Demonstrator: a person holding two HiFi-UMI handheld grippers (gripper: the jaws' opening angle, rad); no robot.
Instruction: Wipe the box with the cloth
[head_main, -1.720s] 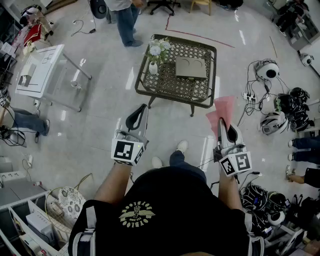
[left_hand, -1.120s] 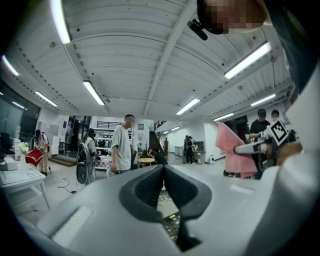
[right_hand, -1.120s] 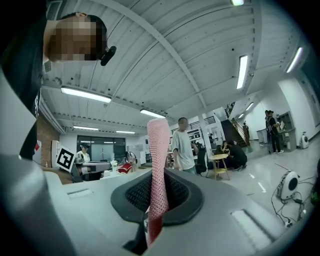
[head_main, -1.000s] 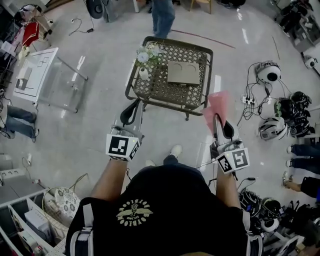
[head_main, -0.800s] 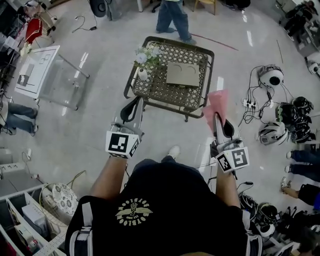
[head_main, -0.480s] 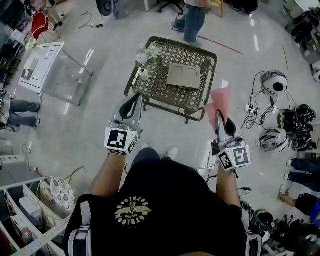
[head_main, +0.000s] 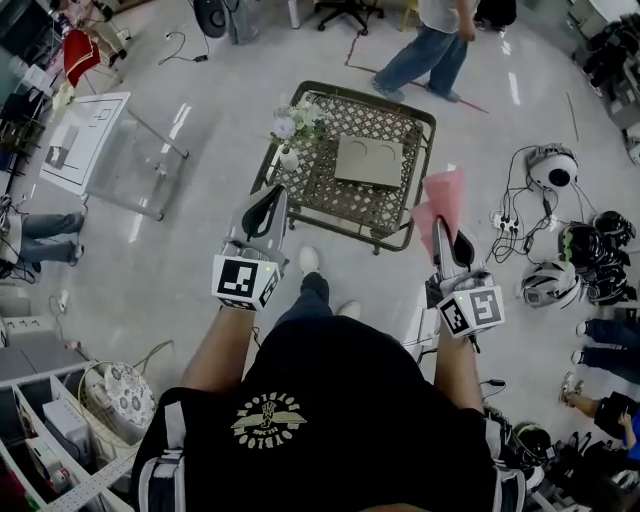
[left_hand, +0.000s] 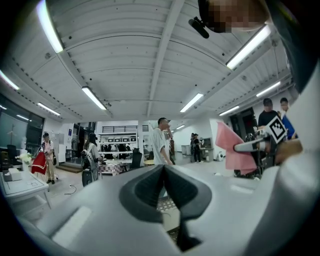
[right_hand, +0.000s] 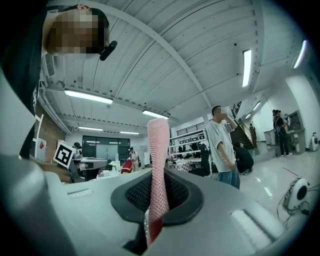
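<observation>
My right gripper (head_main: 440, 228) is pinching the pink cloth (head_main: 441, 195), whose lower end is buried between the jaws. The left gripper (head_main: 272, 198) is pressed together, empty. The box (head_main: 368, 160) lies at 12 o'clock on the wicker table (head_main: 330, 190).

Desk (head_main: 382, 206) dead ahead of the person, centre of the floor. Box (head_main: 368, 161) lies flat on the desk, right of middle. Flower vase (head_main: 291, 138) stands on the desk's left side, apart from the box. Left tongs (head_main: 270, 200) sit before the desk's near-left corner, nothing between them. Right tongs (head_main: 440, 228) are off the near-right corner, with the cloth (head_main: 443, 198) clamped in them and reaching past the tips, just beside the desk's right edge. Second desk (head_main: 95, 135) well left. Helmets (head_main: 552, 165) on the floor well right. Another person (head_main: 430, 50) behind the desk.
</observation>
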